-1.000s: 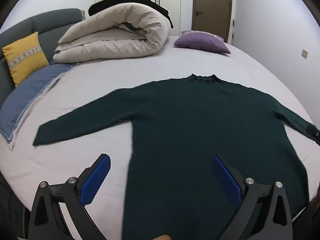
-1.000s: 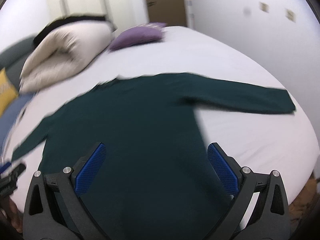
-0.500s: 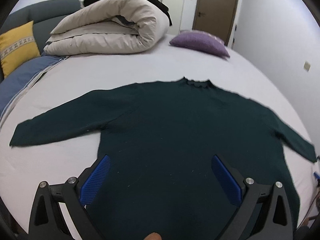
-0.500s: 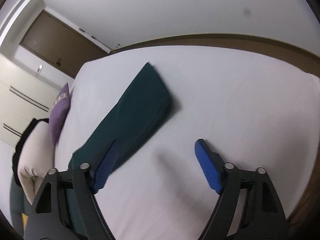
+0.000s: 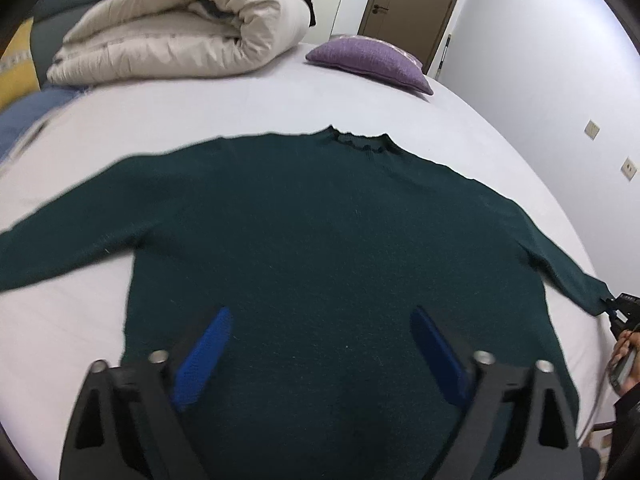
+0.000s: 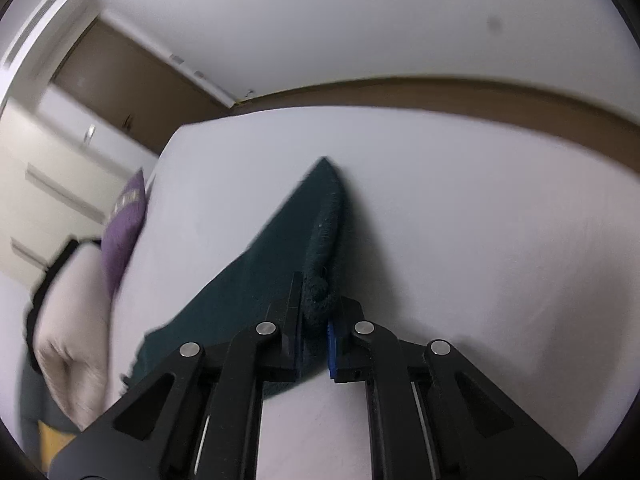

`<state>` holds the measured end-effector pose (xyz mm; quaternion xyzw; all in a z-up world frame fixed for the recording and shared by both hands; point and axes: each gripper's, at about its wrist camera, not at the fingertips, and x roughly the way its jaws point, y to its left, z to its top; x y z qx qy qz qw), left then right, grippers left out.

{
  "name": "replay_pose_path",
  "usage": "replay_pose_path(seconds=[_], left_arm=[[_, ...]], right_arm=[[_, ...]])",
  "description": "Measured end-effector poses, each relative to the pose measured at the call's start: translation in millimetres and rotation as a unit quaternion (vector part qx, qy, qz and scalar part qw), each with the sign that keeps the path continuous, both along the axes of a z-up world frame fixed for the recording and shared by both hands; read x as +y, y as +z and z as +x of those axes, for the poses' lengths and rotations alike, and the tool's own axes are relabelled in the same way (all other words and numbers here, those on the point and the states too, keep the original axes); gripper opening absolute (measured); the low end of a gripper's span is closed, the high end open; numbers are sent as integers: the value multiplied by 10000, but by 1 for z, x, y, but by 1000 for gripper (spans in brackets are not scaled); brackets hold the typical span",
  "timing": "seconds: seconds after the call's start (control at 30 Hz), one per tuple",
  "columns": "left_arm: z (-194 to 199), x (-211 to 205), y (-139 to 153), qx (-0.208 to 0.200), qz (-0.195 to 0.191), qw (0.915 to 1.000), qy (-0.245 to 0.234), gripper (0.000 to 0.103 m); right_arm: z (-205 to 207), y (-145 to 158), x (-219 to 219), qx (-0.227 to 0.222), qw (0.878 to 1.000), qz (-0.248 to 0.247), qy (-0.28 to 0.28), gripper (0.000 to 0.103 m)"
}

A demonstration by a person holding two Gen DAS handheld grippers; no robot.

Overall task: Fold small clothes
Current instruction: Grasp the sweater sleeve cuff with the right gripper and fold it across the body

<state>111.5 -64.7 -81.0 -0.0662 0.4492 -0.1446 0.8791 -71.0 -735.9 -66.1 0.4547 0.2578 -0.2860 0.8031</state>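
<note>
Left wrist view: left gripper point(image 5: 320, 352) hovering with jaws spread wide and holding nothing, blue pads point(image 5: 202, 360) apart over the lower body of a dark green sweater point(image 5: 320, 248); sweater lying flat on the white bed point(image 5: 248, 108), collar at the far end ahead of the jaws, one sleeve stretched out left of the jaws, the other stretched right; at the far right sleeve end, the right gripper point(image 5: 608, 305) touching the cuff, with part of a hand just behind it; beyond the collar, a purple pillow point(image 5: 368, 60) ahead and slightly right of the jaws, a rolled cream duvet point(image 5: 188, 36) ahead and to the left; brown door point(image 5: 412, 4) past the pillow. Right wrist view: right gripper point(image 6: 316, 320) with jaws closed on the cuff of the sweater sleeve point(image 6: 288, 248), bunched knit squeezed between them; sleeve running forward and left of the jaws over the bed point(image 6: 480, 220); purple pillow point(image 6: 124, 224) and duvet point(image 6: 68, 320) blurred far left of the jaws; pale wall ahead.
</note>
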Motion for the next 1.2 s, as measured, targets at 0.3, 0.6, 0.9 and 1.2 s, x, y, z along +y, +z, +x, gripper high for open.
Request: replay_pose_path(seconds=[0.3, 0.6, 0.9, 1.2], left_arm=[[6, 25, 8, 8, -607, 9981, 58, 78], [11, 85, 3, 119, -1053, 9935, 407, 78], [29, 92, -16, 364, -1307, 9898, 431, 88], [75, 26, -25, 715, -1358, 9881, 52, 85]], right_arm=[[153, 100, 160, 54, 9572, -1702, 2339, 7], [258, 54, 415, 150, 8799, -1868, 4366, 7], [272, -50, 514, 633, 8716, -1085, 4738, 64], [195, -18, 455, -61, 8944, -651, 4425, 72]])
